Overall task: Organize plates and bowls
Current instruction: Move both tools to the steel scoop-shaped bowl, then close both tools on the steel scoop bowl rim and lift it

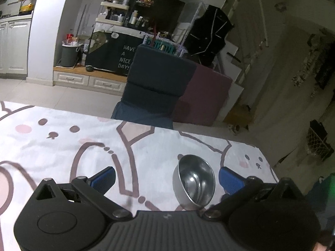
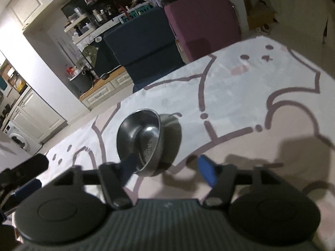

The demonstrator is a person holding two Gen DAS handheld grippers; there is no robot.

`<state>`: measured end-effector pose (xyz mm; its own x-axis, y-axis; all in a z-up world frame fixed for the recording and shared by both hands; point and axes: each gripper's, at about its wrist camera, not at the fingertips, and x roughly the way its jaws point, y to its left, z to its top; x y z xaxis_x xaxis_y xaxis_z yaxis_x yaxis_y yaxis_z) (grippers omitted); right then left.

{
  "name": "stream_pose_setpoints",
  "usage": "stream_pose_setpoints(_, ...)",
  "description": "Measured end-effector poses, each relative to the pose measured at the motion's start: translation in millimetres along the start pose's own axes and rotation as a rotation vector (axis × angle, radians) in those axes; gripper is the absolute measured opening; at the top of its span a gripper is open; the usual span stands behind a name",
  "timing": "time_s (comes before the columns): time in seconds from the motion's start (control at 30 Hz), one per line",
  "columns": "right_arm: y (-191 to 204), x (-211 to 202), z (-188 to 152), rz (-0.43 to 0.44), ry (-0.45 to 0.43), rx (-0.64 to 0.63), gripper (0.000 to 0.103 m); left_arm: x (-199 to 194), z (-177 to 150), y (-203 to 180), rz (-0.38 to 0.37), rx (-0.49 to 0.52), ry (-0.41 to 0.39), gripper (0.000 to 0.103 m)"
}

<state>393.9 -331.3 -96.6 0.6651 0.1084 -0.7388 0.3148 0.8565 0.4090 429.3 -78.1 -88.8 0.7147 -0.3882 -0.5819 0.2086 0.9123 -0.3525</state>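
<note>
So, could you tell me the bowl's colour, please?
Shiny silver metal bowl, clearest in the left wrist view.

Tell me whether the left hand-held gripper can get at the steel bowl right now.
Probably yes. The left hand-held gripper is open wide, and the steel bowl lies tilted on the tablecloth just inside its right finger, with nothing visibly between them.

Past your table's cartoon-print cloth (image 1: pixel 62 146) stand a dark blue cushion (image 1: pixel 155 79) beside a maroon one (image 1: pixel 207 96), pale floor tiles (image 1: pixel 62 96), white cabinets (image 1: pixel 12 46) and cluttered shelves (image 1: pixel 117 12).
</note>
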Motion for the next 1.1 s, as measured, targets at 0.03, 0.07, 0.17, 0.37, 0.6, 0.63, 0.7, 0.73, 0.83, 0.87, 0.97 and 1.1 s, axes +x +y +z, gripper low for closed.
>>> stream_pose_setpoints(0.03,1.6,4.3,-0.9,0.003,0.003,0.009,0.06,2.5,0.6,0.0,-0.005,0.002,0.0,0.103)
stream_pose_setpoints(0.07,2.5,7.7,-1.7,0.011,0.004,0.022,0.058,4.7,0.9,-0.1,-0.009,0.004,0.0,0.103)
stream_pose_setpoints(0.17,5.6,18.5,-3.0,0.035,0.012,0.07,0.049,11.7,0.3,-0.8,-0.018,0.017,0.009,0.103)
stream_pose_setpoints(0.37,19.0,33.5,-7.3,0.033,0.036,0.045,0.026,21.0,-5.1,-4.1,-0.019,0.043,0.026,0.103)
stream_pose_setpoints(0.6,30.3,33.9,-10.1,0.029,0.044,-0.083,0.011,22.5,-7.6,-0.7,-0.01,0.021,0.03,0.103)
stream_pose_setpoints(0.63,30.0,32.9,-9.5,0.028,0.044,-0.095,0.007,23.2,-7.6,-0.7,-0.01,0.018,0.031,0.103)
stream_pose_setpoints(0.7,29.2,30.8,-7.4,0.021,0.044,-0.119,0.002,23.9,-8.0,-1.0,-0.012,0.015,0.033,0.103)
stream_pose_setpoints(0.73,28.1,30.4,-6.3,0.019,0.045,-0.126,0.001,24.5,-8.1,-1.6,-0.014,0.014,0.035,0.103)
stream_pose_setpoints(0.83,23.6,27.9,-6.9,0.009,0.047,-0.136,0.0,25.8,-8.4,-3.7,-0.02,0.013,0.035,0.103)
stream_pose_setpoints(0.87,20.8,26.5,-5.7,0.017,0.044,-0.126,0.0,25.9,-8.7,-3.7,-0.022,0.011,0.033,0.103)
stream_pose_setpoints(0.97,12.6,24.0,-1.5,0.076,0.041,-0.054,0.001,26.0,-8.4,-2.7,-0.027,-0.001,0.029,0.103)
stream_pose_setpoints(1.1,7.9,30.1,-2.5,0.116,0.066,0.056,0.018,26.0,-8.6,0.7,-0.022,-0.009,0.029,0.103)
